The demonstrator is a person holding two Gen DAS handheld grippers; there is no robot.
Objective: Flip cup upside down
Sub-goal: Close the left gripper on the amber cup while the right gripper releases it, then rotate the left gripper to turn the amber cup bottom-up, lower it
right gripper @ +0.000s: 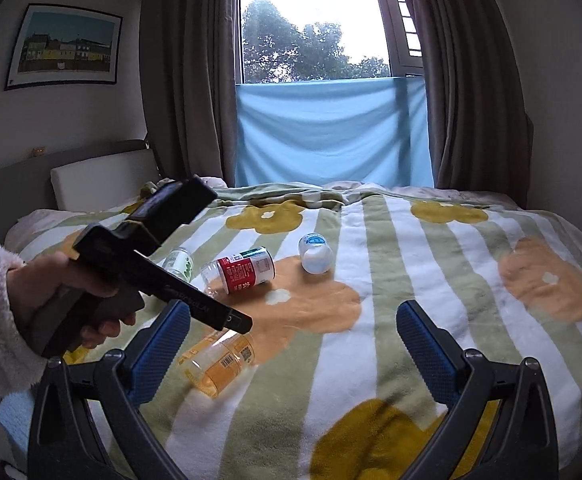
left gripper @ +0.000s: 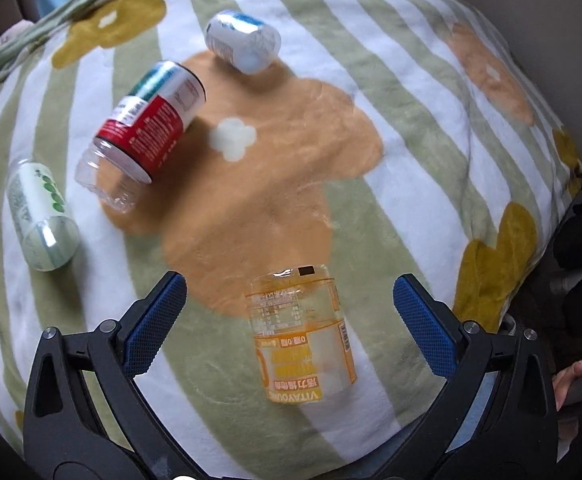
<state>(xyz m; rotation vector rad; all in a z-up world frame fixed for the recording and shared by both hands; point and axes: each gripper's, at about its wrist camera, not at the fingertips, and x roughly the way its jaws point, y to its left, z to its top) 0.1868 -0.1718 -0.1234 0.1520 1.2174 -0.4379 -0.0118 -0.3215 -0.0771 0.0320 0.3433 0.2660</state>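
Observation:
Several cut-bottle cups lie on their sides on a striped flower blanket [left gripper: 411,128]. An orange-labelled clear cup [left gripper: 303,332] lies between the fingers of my open left gripper [left gripper: 287,320], which hovers over it without touching. It also shows in the right wrist view [right gripper: 219,360]. A red-labelled cup [left gripper: 151,128], a green-and-white cup [left gripper: 43,216] and a blue-and-white cup [left gripper: 243,42] lie farther off. My right gripper [right gripper: 291,340] is open and empty, above the blanket [right gripper: 431,264], right of the orange cup.
The left gripper's body and the hand holding it [right gripper: 91,280] fill the left of the right wrist view. A headboard and pillow [right gripper: 99,176] are at far left. A curtained window with blue cloth [right gripper: 331,132] is behind the bed.

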